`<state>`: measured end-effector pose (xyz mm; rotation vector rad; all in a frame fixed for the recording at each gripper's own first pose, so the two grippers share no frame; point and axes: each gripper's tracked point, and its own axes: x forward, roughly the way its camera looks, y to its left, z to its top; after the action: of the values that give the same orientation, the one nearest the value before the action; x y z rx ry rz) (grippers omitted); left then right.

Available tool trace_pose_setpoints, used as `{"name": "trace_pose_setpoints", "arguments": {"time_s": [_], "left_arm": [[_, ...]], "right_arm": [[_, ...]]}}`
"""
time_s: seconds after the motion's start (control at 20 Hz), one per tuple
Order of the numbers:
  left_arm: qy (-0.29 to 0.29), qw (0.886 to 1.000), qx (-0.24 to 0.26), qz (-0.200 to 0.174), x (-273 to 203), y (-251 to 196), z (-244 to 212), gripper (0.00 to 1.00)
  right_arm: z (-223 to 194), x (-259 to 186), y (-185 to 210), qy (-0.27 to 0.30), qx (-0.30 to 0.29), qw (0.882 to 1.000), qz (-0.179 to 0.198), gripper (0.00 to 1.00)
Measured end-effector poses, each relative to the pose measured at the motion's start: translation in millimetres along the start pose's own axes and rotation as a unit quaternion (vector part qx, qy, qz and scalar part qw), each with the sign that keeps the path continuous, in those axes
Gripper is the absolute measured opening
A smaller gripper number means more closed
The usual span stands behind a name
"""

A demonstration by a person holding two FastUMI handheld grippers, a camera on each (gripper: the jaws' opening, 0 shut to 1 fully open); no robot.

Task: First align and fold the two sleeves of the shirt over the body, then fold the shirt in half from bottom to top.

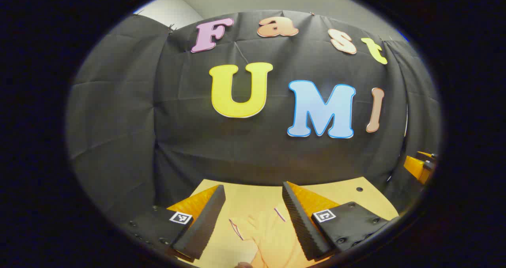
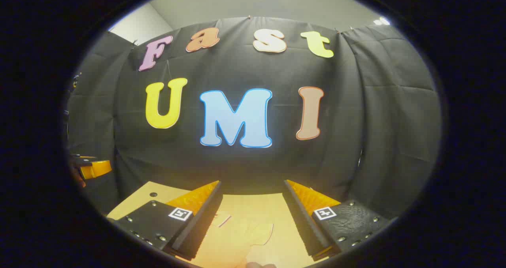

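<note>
Both tools open above the shirt on the table.

In the left gripper view, the left tool (image 1: 253, 216) hangs with its fingers spread wide and nothing between them; the shirt (image 1: 272, 236) lies flat on the table (image 1: 355, 195) below the gap. In the right gripper view, the right tool (image 2: 253, 216) is likewise spread and empty, the shirt (image 2: 233, 236) beneath it, nearer its left finger.

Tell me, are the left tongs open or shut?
Open. The left tongs stand apart, with the pale peach shirt lying between them untouched.
</note>
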<state>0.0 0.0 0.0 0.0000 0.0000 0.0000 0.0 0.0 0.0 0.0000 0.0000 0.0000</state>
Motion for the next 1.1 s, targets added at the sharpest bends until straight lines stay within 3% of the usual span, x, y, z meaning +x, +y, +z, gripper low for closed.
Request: {"name": "trace_pose_setpoints", "arguments": {"time_s": [0.65,1.1], "left_arm": [[0.0,1.0,-0.001,0.0,7,4,0,0.95],[0.002,1.0,0.0,0.009,5,4,1,0.95]], "right_arm": [[-18,16,4,0.028,-0.004,1.0,0.008,0.96],[-71,66,6,0.077,0.005,0.997,0.023,0.95]]}}
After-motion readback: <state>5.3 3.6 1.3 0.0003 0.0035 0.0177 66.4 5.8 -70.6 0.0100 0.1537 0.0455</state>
